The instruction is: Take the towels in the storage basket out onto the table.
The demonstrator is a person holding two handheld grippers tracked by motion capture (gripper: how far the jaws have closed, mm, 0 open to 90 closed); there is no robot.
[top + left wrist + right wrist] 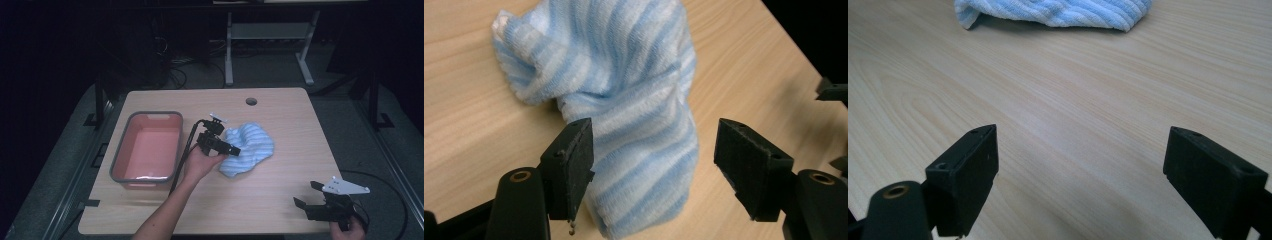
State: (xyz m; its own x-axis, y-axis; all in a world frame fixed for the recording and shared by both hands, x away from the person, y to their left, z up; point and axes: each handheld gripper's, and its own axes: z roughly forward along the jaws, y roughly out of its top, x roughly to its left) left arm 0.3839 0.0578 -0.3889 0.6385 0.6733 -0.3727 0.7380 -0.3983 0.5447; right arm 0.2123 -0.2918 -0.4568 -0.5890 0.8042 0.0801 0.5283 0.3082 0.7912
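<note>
Blue and white stripes run across a crumpled towel (248,148) that lies bunched near the middle of the wooden table (280,200), a little toward the far edge; a round hole (251,101) sits in the tabletop close to that far edge; left of the towel, near the left edge, stands a pink tub with a grey rim (148,148); the left gripper (231,149) hovers just at the towel's left side, its jaws spread wide; in the left gripper view the towel (624,100) rises in a soft fold between the two black pads, the left pad (574,160) right against the cloth and the right pad (749,165) clear of it, so nothing is clamped; the right gripper (307,194) sits near the table's near right corner, well apart from the towel, jaws also wide open and holding nothing; in the right gripper view bare wood lies between its pads, and the towel (1058,12) shows far off.
</note>
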